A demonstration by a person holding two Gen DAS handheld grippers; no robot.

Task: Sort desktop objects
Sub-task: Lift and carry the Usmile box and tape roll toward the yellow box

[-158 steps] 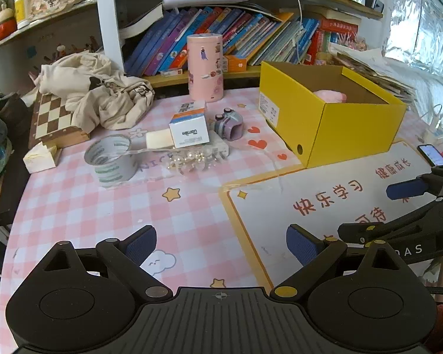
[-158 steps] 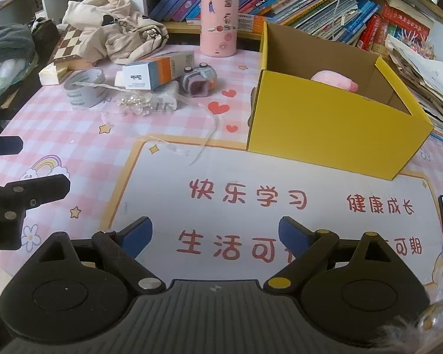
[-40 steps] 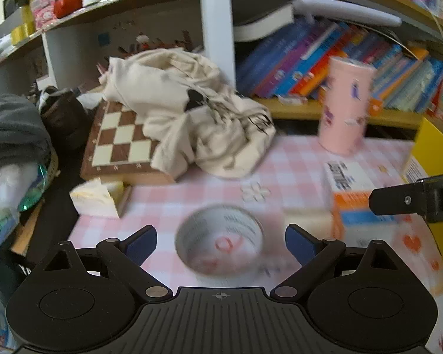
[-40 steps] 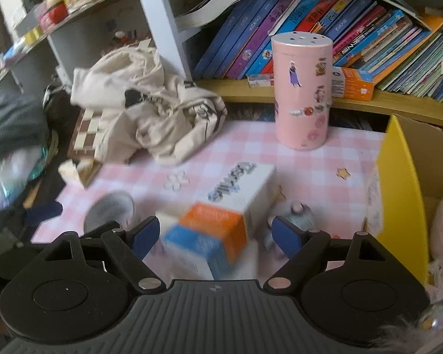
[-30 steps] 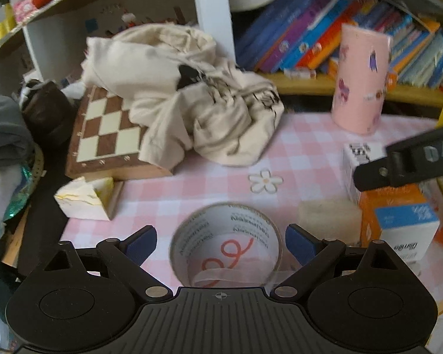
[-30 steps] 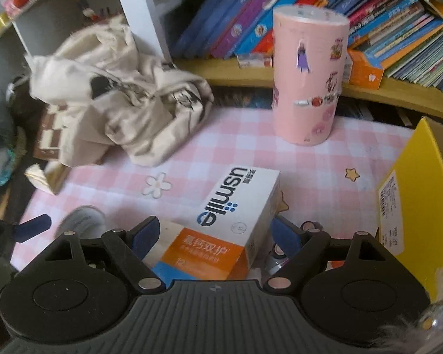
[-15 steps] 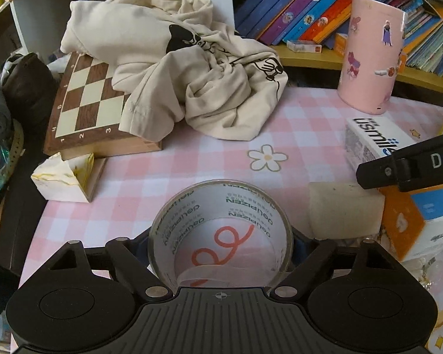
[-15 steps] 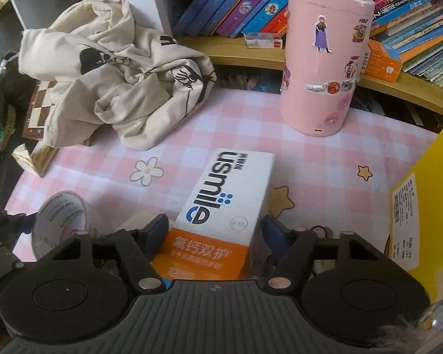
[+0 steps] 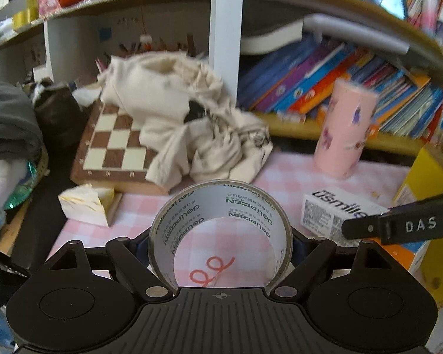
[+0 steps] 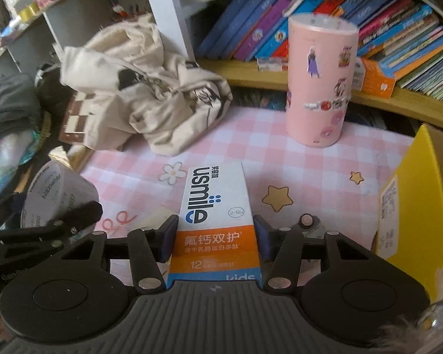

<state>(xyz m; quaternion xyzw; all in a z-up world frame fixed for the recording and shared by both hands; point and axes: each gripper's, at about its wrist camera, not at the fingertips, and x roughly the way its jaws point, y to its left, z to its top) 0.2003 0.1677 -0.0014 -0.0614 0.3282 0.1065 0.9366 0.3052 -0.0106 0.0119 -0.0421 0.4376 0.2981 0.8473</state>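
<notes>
Left gripper (image 9: 220, 240): my fingers are closed on the tape roll (image 9: 220, 206), pads pressing its outer wall at 9 and 3 o'clock; its hollow faces my camera.
Tape roll, place: it sits between my left fingers, over the pink checked counter (image 9: 283, 171). I cannot tell whether its lower edge touches the cloth or is clear of it.
Tape roll, handling: I judge it light and fairly stiff, but the glossy wrap looks slippery. Gripping across the full width of the ring seems the right hold; a hard squeeze could oval it.
Right gripper (image 10: 215, 237): my fingers clamp the toothpaste box (image 10: 215, 206) on its long sides, at the orange band near my end.
Toothpaste box, place: it points away from me toward 12 o'clock, with the pink canister (image 10: 319, 85) beyond it at 1 o'clock.
Toothpaste box, handling: thin card, light, likely to dent under pressure. Held close to one end, the far end may droop, so I would keep it level.
Destination: the yellow box (image 10: 410, 194) stands at 3 o'clock of my right view, near; I judge it the likely bin for both.
Clutter: a cream cloth (image 9: 186, 124) lies over a chessboard (image 9: 115, 144) at 11 o'clock.
</notes>
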